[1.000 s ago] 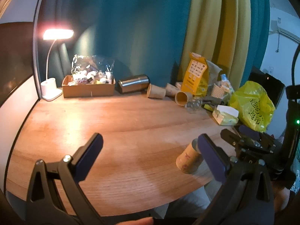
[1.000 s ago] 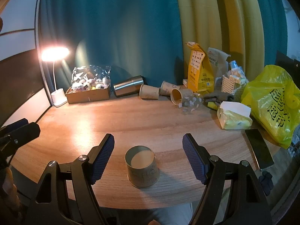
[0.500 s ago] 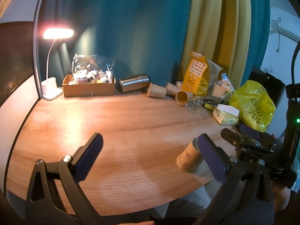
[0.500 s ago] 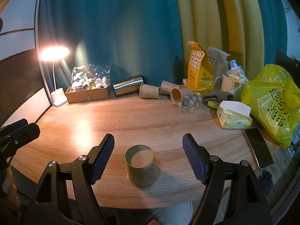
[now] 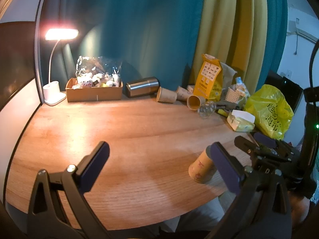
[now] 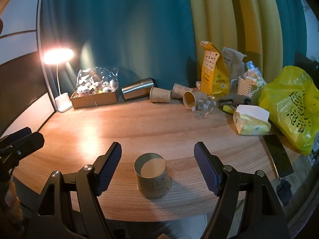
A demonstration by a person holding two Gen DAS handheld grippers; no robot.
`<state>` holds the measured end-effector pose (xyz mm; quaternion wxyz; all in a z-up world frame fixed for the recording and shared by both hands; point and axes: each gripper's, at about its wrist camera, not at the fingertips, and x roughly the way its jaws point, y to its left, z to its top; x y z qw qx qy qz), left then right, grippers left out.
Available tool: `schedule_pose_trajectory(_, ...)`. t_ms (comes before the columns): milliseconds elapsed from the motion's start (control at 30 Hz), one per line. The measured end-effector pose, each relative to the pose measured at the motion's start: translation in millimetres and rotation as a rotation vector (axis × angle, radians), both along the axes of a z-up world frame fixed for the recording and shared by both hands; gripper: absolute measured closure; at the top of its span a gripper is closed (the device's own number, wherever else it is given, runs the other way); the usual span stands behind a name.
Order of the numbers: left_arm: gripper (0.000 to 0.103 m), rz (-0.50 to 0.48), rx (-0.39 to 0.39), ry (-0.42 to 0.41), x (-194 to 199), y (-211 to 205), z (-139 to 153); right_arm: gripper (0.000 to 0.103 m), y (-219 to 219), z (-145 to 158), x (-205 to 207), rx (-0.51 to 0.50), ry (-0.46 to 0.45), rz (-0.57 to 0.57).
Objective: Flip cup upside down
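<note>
A tan paper cup [image 6: 153, 177] stands on the wooden table [image 6: 139, 123] near its front edge, wider end down and narrow recessed base up. It also shows in the left wrist view [image 5: 201, 168], partly behind a finger. My right gripper [image 6: 157, 167] is open, its blue pads either side of the cup and apart from it. My left gripper [image 5: 159, 165] is open and empty, to the left of the cup.
Along the back stand a lit white lamp [image 6: 61, 83], a cardboard box of toys [image 6: 93, 97], a lying steel tumbler [image 6: 137, 91], several lying paper cups [image 6: 159, 97], a yellow carton [image 6: 211, 73], a tissue pack [image 6: 251, 123], a yellow bag [image 6: 293, 107] and a phone [image 6: 277, 155].
Both grippers have drifted back very slightly. The cup has not moved, and both grippers stay open.
</note>
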<state>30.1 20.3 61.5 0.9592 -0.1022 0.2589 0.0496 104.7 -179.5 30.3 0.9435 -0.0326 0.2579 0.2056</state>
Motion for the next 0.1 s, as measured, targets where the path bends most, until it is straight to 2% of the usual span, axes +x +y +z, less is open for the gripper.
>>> schedule_pose_trajectory(100, 0.001, -0.008, -0.005, 0.017, 3.5, 0.0, -3.1, 0.025, 1.7, -2.7, 1.2, -0.001, 0.006, 0.004)
